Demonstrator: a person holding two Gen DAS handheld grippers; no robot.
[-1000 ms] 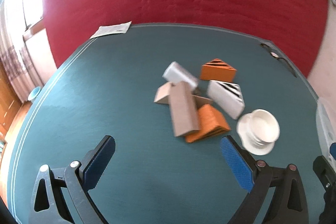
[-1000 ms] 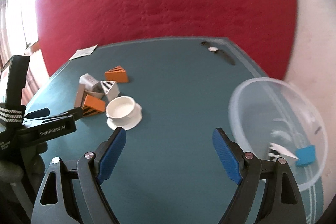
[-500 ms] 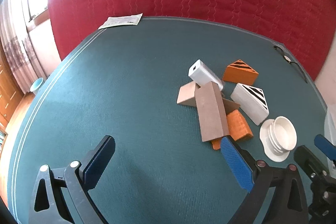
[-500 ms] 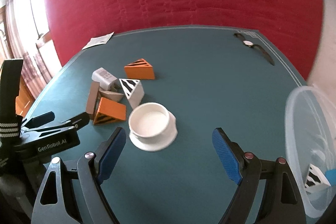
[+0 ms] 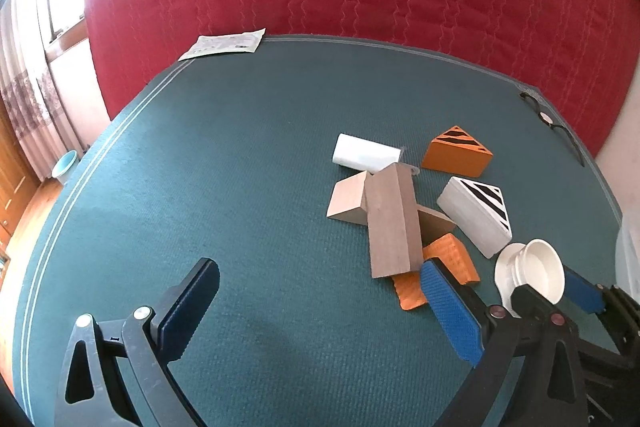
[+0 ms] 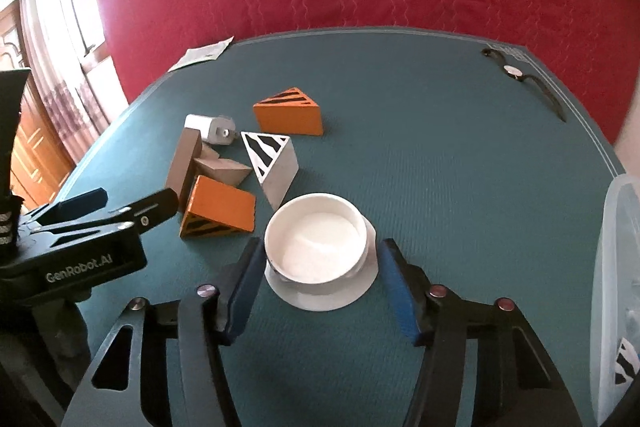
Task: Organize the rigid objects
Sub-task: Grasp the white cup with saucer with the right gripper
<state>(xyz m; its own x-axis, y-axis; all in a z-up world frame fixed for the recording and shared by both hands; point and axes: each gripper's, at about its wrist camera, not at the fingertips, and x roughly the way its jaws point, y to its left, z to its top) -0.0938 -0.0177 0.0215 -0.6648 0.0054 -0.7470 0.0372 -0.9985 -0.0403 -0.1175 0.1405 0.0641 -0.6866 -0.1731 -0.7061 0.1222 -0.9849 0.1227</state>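
Cup [image 6: 316, 241] seen upright on saucer [image 6: 322, 293], mid-desk [image 6: 460, 163], nearer right edge, beside block pile [image 6: 218, 183]. Cup framed squarely between fingers of right tongs [image 6: 320, 287]; jaws just been closing, left pad at cup wall, right pad near saucer rim, firm contact not confirmed. Cup round, so no long axis; wall taken across its width. Left tongs [image 5: 320, 311] spread wide, nothing held, farther from cup. Bin [image 6: 618, 299] at right edge judged likely destination.
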